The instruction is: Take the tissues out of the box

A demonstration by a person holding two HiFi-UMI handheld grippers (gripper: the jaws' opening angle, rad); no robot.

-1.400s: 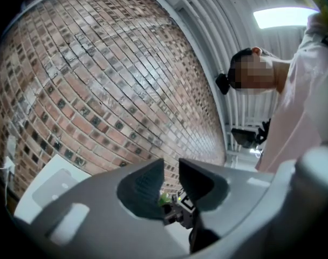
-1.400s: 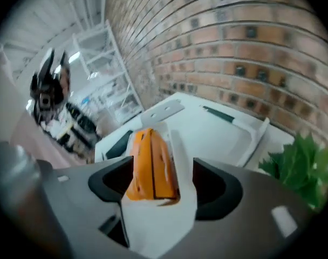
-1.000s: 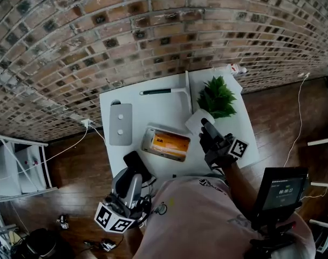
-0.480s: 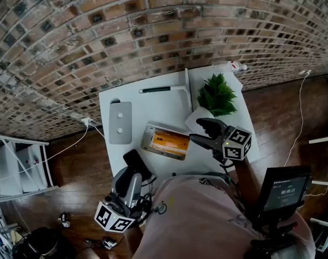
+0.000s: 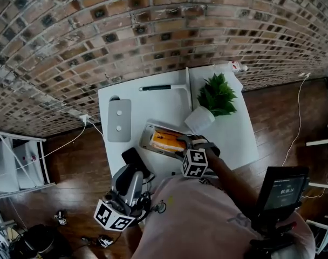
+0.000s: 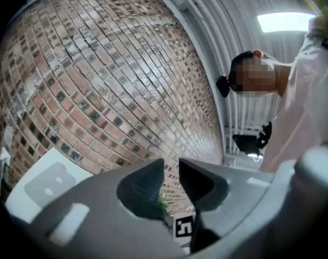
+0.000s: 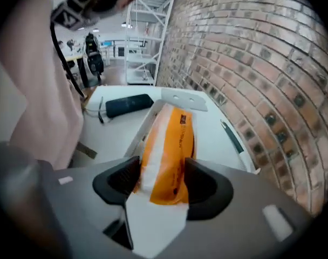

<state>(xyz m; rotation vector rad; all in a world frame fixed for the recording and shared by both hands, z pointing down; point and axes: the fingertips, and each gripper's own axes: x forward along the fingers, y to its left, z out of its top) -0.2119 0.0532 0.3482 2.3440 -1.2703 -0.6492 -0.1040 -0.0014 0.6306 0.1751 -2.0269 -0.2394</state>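
Note:
An orange tissue pack (image 5: 166, 140) lies in a clear box (image 5: 147, 142) on the white table (image 5: 234, 139). My right gripper (image 5: 181, 147) is at the pack's near end. In the right gripper view its jaws are closing, and the orange pack (image 7: 166, 144) fills the gap of that gripper (image 7: 161, 179), with both pads against its sides. My left gripper (image 5: 132, 172) hangs low beside the person's body, off the table's near edge. In the left gripper view it (image 6: 171, 179) is shut on nothing and points up at the brick wall.
A potted green plant (image 5: 215, 96) in a white pot (image 5: 199, 120) stands at the table's right. A grey flat device (image 5: 120, 121) lies left, a black phone (image 5: 132, 158) by the near edge, a black-handled pen (image 5: 156, 90) at the back. A screen on a stand (image 5: 282, 190) is right.
My right gripper swung left from beside the plant pot to the near end of the tissue pack, and its jaws narrowed around it. The left gripper stayed put.

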